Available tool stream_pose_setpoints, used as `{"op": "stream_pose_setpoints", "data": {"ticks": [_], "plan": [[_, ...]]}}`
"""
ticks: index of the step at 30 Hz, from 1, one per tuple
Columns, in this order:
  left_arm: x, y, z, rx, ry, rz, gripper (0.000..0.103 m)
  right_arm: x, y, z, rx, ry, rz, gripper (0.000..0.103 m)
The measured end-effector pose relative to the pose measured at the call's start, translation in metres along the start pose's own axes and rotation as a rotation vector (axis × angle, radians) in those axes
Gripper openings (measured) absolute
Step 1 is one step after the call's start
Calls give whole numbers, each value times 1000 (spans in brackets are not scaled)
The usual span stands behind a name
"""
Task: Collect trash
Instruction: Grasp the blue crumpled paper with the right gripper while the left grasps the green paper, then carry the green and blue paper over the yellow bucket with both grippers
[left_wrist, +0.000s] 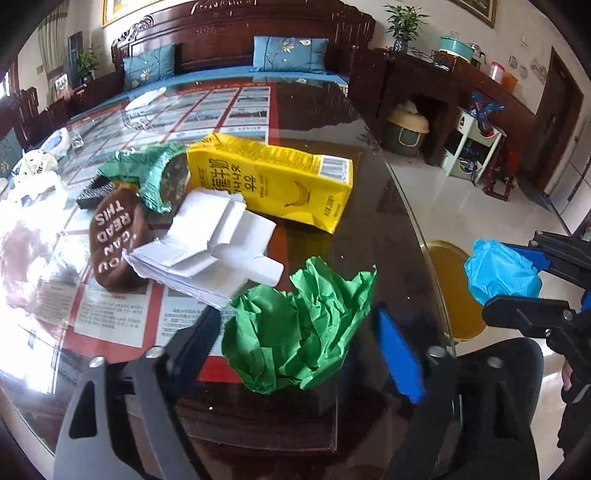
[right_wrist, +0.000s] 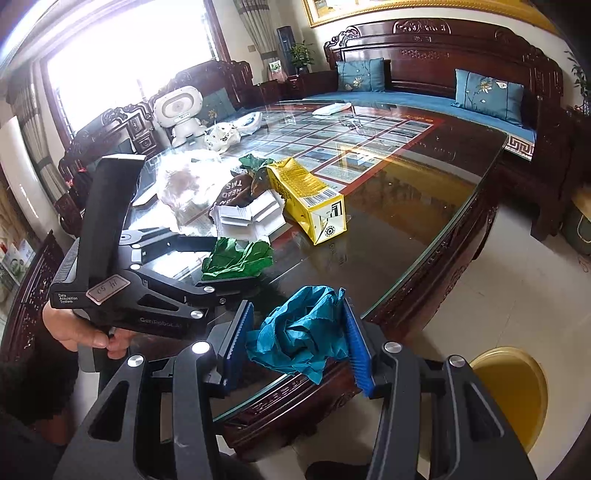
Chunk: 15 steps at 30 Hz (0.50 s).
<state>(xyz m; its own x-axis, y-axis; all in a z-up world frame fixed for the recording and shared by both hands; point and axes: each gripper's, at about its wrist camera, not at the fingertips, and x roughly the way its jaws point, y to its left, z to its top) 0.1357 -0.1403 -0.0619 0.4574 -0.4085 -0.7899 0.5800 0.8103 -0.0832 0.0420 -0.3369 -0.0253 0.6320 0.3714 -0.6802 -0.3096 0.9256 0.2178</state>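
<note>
Left tool (left_wrist: 299, 332) straddles the green crumpled paper (left_wrist: 301, 325), pads not yet pressing: clench squarely. Right tool (right_wrist: 299, 332) grips the blue paper wad (right_wrist: 301, 338); bin (left_wrist: 456, 288) waits at three o'clock.

A crumpled green paper wad (left_wrist: 301, 328) sits low in the left wrist frame's centre. Above it lie folded white paper (left_wrist: 210, 251) and a toppled yellow banana-milk carton (left_wrist: 273, 177). A blue paper wad (right_wrist: 301, 334) fills the right wrist view's lower centre.
</note>
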Motion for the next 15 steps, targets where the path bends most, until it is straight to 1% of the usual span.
{"op": "stream_pose_setpoints", "data": {"ticks": [2,3,4,7,10,15], "plan": [[1,3,-1,-3,-4,12,64,0,-1,0,2,1,2,48],[1,4,0,-8,-5,8,61,0,0,0,2,1,2,48],[0,5,0,-16,-7,-6,56,1,1,0,1,2,2,48],[-3,8,-2,-30,-19,-23,49,1,1,0,1,4,6,48],[-13,6,-5,-27,-36,-35,48,1,2,0,-3,8,8,48],[-27,1,-12,-1,-55,-30,47,1,4,0,-10,10,8,47]]}}
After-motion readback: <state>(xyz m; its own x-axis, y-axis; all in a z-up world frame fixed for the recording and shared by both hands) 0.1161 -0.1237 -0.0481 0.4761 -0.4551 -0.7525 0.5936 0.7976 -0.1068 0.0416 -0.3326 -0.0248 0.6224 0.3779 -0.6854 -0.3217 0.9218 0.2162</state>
